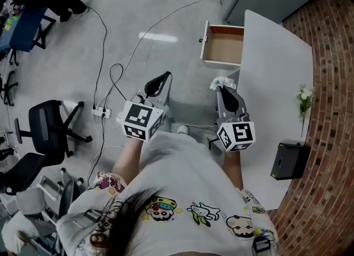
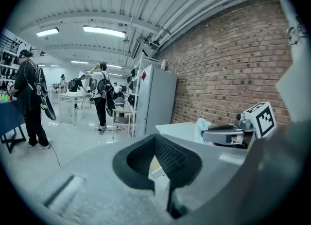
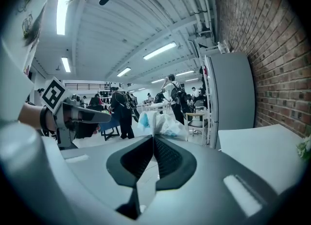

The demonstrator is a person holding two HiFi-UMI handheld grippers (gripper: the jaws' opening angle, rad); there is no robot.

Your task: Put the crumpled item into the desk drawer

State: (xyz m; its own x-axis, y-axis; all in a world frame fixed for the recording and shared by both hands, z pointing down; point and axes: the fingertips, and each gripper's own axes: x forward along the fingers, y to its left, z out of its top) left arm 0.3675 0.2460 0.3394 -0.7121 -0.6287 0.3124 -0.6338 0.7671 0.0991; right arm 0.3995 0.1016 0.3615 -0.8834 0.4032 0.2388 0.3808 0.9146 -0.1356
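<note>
so, crumpled item pinched and lined up with the open drawer

the right gripper (image 1: 224, 87) has its jaws closed down on the crumpled item (image 1: 219, 82), a whitish wad poking out past the tips, held in the air just off the near edge of the desk (image 1: 276, 78). i'd guess it's carried out front like that so it can go straight ahead into the desk drawer (image 1: 223, 46), which is pulled out and looks empty. the left gripper (image 1: 159, 79) hovers alongside over the floor, jaws together with nothing in them, probably just out of the way. writing-wise there's nothing readable, only square markers on the cubes and cartoon prints on the shirt (image 1: 188, 194). the black box (image 1: 289, 161) on the desk shows no label i can make out.
</note>
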